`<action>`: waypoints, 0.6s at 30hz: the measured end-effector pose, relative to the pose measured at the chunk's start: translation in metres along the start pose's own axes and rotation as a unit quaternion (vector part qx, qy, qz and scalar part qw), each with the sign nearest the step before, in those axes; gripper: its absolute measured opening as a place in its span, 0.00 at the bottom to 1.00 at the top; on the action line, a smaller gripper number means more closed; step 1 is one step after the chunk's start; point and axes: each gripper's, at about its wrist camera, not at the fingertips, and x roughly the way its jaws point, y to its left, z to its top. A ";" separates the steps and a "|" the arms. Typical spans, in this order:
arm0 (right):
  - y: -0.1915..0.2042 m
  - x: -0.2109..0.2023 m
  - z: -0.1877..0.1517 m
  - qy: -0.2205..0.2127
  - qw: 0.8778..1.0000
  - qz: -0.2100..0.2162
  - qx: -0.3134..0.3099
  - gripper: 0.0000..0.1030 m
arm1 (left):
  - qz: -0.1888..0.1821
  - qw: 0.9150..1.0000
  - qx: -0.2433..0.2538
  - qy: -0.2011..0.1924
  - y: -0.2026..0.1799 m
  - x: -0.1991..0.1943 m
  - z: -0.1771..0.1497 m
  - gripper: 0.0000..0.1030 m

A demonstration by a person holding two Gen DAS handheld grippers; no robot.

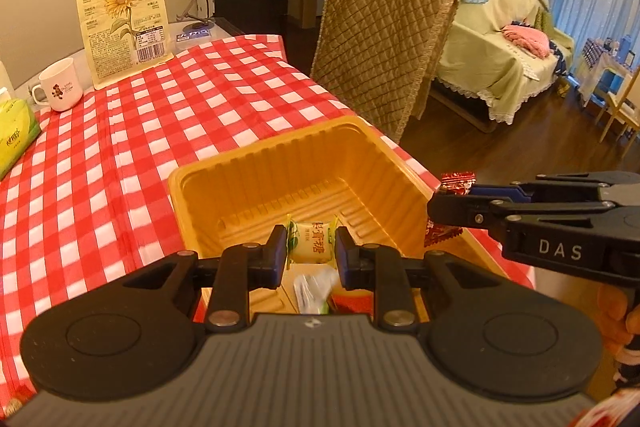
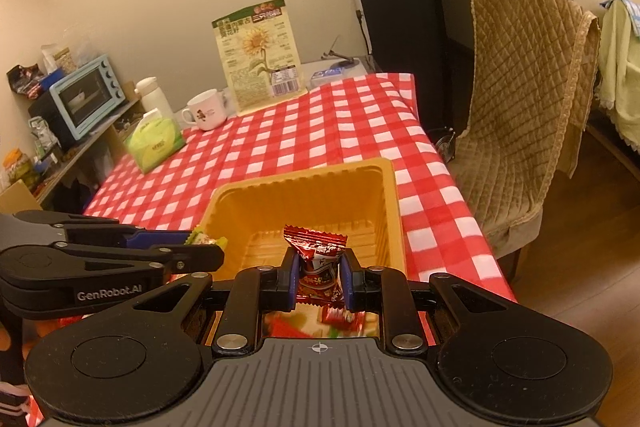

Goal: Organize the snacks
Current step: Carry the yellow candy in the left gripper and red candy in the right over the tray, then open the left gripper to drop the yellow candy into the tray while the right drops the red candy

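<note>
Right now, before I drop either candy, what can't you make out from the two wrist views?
- Near part of the yellow tray: in both views each gripper's own body blocks it.
- Items under the left gripper, below the green-and-white candy: blurred, cut off.
- Red candy in the right gripper: lower half hidden between the fingers; label unreadable.
- Sunflower seed bag: small print too fine.

— Legible markings?
— "DAS" in white on the black right gripper (image 1: 448,205); "GenRobot.AI" on the black left gripper (image 2: 200,247).
— Elsewhere?
— Chinese characters on the upright cream sunflower-seed bag (image 1: 120,15), plus a barcode.
</note>
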 end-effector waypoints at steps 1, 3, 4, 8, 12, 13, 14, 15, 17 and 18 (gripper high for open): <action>-0.002 0.004 0.003 0.000 1.000 0.000 0.002 0.21 | 0.003 1.000 0.000 0.001 0.001 0.004 0.003 0.22; -0.004 0.011 0.008 0.003 1.000 0.001 0.007 0.21 | 0.006 1.000 0.001 0.005 0.002 0.011 0.008 0.22; -0.005 0.014 0.010 0.004 1.000 0.002 0.009 0.21 | 0.007 1.000 0.001 0.005 0.002 0.014 0.009 0.22; -0.009 0.025 0.017 0.006 1.000 -0.003 0.015 0.21 | 0.014 1.000 0.005 0.010 0.005 0.026 0.013 0.23; -0.012 0.035 0.021 0.011 1.000 -0.005 0.024 0.21 | 0.016 1.000 0.002 0.018 0.009 0.037 0.014 0.23; -0.012 0.037 0.021 0.011 1.000 -0.006 0.026 0.21 | 0.016 1.000 0.000 0.020 0.010 0.039 0.014 0.23; -0.012 0.039 0.021 0.012 1.000 -0.007 0.026 0.21 | 0.017 1.000 -0.001 0.021 0.011 0.041 0.014 0.23; -0.013 0.040 0.022 0.012 1.000 -0.008 0.027 0.21 | 0.019 1.000 -0.002 0.022 0.012 0.043 0.015 0.23; -0.014 0.042 0.022 0.013 0.999 -0.010 0.031 0.21 | 0.021 0.999 -0.004 0.025 0.014 0.046 0.015 0.24; -0.015 0.043 0.023 0.014 0.999 -0.011 0.033 0.21 | 0.022 0.999 -0.006 0.025 0.015 0.047 0.015 0.24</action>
